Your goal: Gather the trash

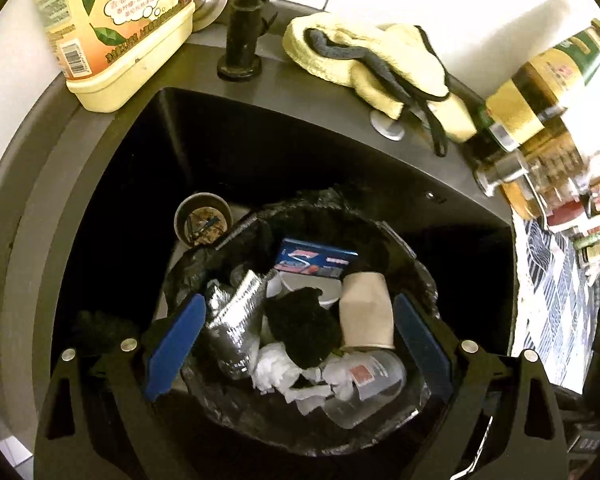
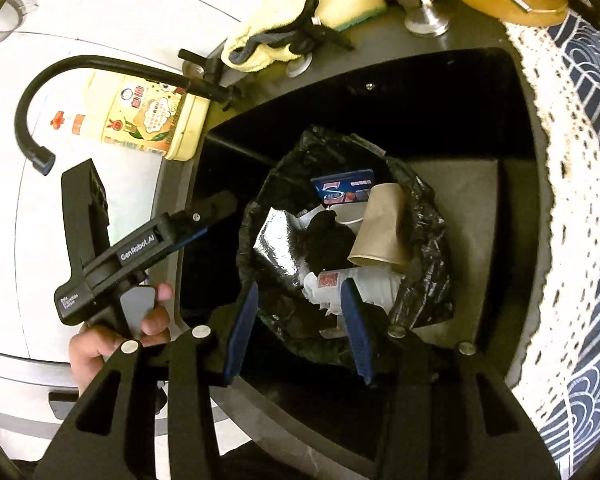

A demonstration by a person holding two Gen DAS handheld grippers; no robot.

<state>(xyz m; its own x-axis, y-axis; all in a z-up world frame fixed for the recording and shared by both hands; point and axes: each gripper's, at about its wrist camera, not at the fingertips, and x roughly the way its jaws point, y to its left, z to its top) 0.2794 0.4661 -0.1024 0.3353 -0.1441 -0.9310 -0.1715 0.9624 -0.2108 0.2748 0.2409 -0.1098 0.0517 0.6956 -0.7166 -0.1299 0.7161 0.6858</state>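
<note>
Left wrist view: left gripper (image 1: 298,344) hangs over the black trash bag (image 1: 404,256) sitting in the dark sink (image 1: 148,168). Jaws spread wide, nothing between the blue pads; they straddle the bag mouth w/o pressing it. Bag already holds a fair load: blue box (image 1: 316,262), brown paper cup (image 1: 366,312), silver foil wrapper (image 1: 236,320), black clump (image 1: 304,328), crumpled white tissue (image 1: 278,376), clear plastic bottle (image 1: 370,384). Small round drain strainer (image 1: 203,220) w/ bits in it sits on the sink floor just beside the bag. On the rim: soap bottle (image 1: 116,28), black faucet (image 1: 244,20), yellow cloth (image 1: 364,56); glass bottles (image 1: 540,88) off to the side.

Right wrist view: right gripper (image 2: 300,328) is near the bag's (image 2: 428,240) closer edge, jaws partly apart, narrower than the left's, gripping nothing as far as I can see. Cup (image 2: 384,232) and box (image 2: 342,188) lie inside. Left gripper (image 2: 188,220) shows at the sink's side, held by a hand (image 2: 116,340).

Progress, my read: most loose trash looks bagged already. Prob. left: strainer bits, then gather the bag mouth & lift it out. Bag not yet closed.
</note>
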